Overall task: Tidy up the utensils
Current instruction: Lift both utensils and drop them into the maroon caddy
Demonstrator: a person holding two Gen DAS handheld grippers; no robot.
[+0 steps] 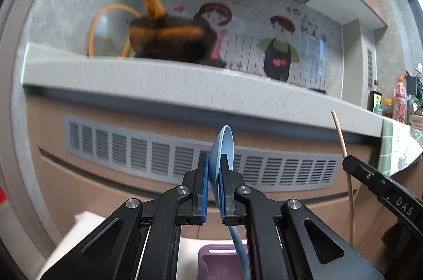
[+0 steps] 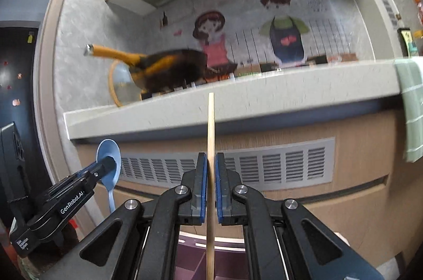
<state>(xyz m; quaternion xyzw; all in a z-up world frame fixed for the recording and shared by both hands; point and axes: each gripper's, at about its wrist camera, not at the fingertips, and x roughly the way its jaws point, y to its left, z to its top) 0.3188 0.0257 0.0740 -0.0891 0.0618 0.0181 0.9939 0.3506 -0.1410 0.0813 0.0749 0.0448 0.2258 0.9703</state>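
Both wrist cameras faced a pale stone counter (image 1: 164, 80) with a louvred vent panel (image 1: 185, 161) set in the wooden cabinet front below it.

In the left wrist view, the left gripper (image 1: 214, 161) was closed narrowly on a blue spoon (image 1: 222, 147). The bowl stood edge-on and upright between the blue pads, rising above the fingertips toward the counter edge, while the handle ran down behind the fingers toward a purple organizer tray (image 1: 211, 257) at the bottom of the frame. This view alone showed bottles and jars (image 1: 396, 102) on the counter's far right end.

In the right wrist view, the right gripper (image 2: 210, 161) was pinched on a single wooden chopstick (image 2: 210, 126). It stood upright, its tip just below the counter edge and its lower end passing down over the tray. This view alone showed the spoon's round bowl face-on, below the counter's left corner, and a green cloth (image 2: 411, 108) draped over the counter's right end.

Each gripper appeared at the edge of the other's view, both held level below the counter, fingers pointing toward the cabinet. On the counter sat a dark pan with an orange handle (image 2: 169, 68), blurred, before a cartoon wall mural (image 2: 285, 26).
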